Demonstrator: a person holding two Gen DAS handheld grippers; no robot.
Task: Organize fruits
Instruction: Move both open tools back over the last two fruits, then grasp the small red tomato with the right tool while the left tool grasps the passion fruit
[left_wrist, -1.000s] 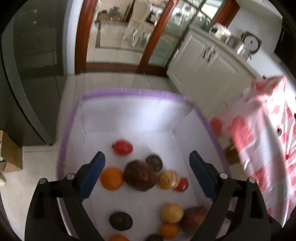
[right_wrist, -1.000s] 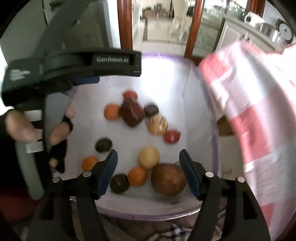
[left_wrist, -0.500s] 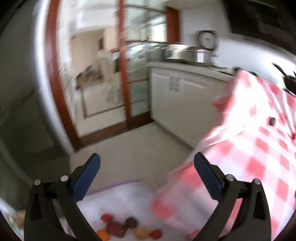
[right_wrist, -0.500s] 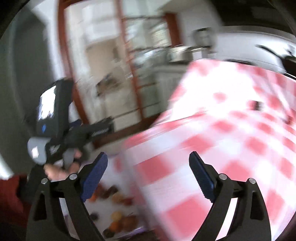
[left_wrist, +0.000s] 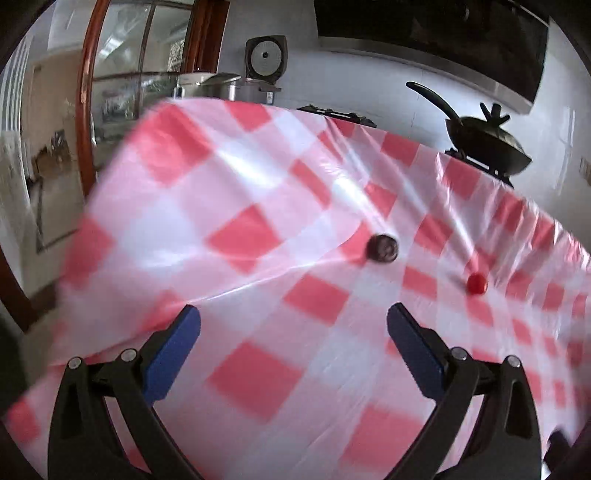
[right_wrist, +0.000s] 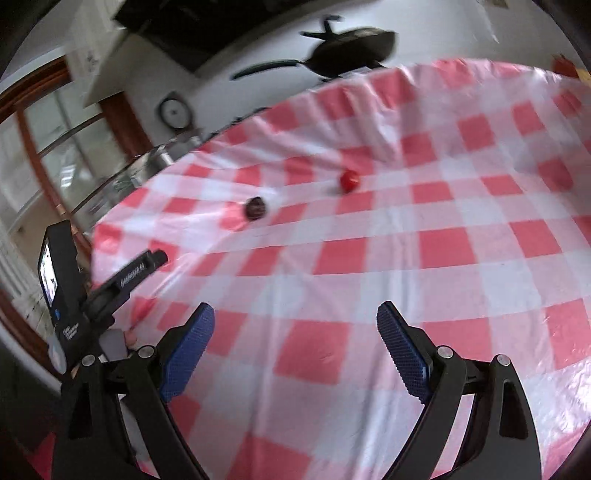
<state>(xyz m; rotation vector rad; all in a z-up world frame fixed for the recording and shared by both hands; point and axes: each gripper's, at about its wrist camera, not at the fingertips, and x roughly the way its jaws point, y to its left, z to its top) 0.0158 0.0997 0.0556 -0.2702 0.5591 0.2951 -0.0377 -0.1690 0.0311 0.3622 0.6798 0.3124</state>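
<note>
Both my left gripper (left_wrist: 293, 338) and right gripper (right_wrist: 295, 334) have jaws spread wide with nothing between them. On the checked worktop (right_wrist: 443, 258), the dark fruit (left_wrist: 382, 248) lies ahead and slightly right of my left jaws, making the left hand the likelier one for it. The red fruit (right_wrist: 349, 180) lies farther right, well apart.

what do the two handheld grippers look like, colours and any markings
Both are black plastic frames with silver pivot bolts and two blue ridged pads each: left gripper, right gripper. In the right wrist view, the left gripper's black body shows white lettering along its bar and a small lit screen.
</note>
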